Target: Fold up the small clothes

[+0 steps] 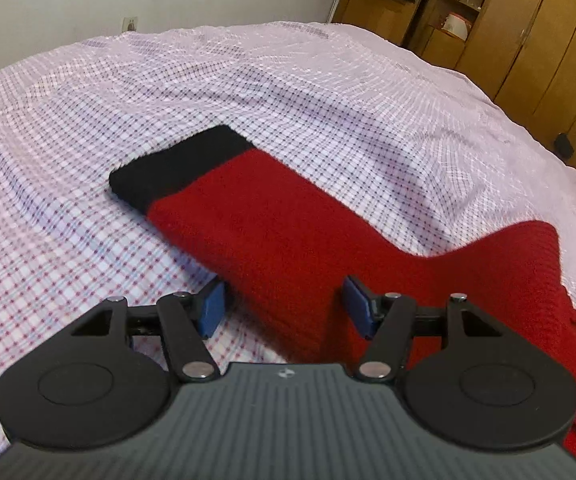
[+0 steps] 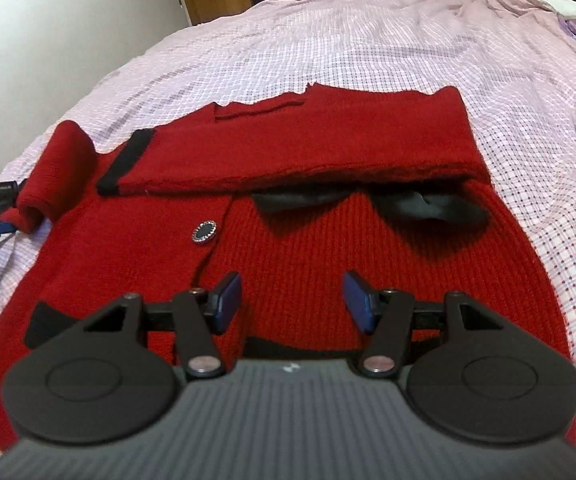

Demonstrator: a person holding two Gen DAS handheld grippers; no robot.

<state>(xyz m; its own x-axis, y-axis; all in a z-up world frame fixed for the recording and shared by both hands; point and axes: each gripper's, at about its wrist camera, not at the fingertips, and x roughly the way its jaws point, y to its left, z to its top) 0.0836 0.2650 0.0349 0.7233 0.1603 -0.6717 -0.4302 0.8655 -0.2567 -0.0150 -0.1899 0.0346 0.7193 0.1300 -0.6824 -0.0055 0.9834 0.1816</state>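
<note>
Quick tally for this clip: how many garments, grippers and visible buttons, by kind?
Red cardigan: 1
Grippers: 2, the left gripper and the right gripper, both with jaws open
Visible button: 1
Checked bedsheet: 1
Total: 5

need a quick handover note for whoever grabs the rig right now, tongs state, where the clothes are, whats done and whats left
Left tongs: open, empty, over the base of the spread sleeve, whose black cuff points away.
Right tongs: open, empty, above the red cardigan body near its hem.
Cardigan lies flat on the checked bedspread, button showing.
Done: one sleeve is folded across the chest.
Left: fold in the other sleeve, then fold the body up.
</note>
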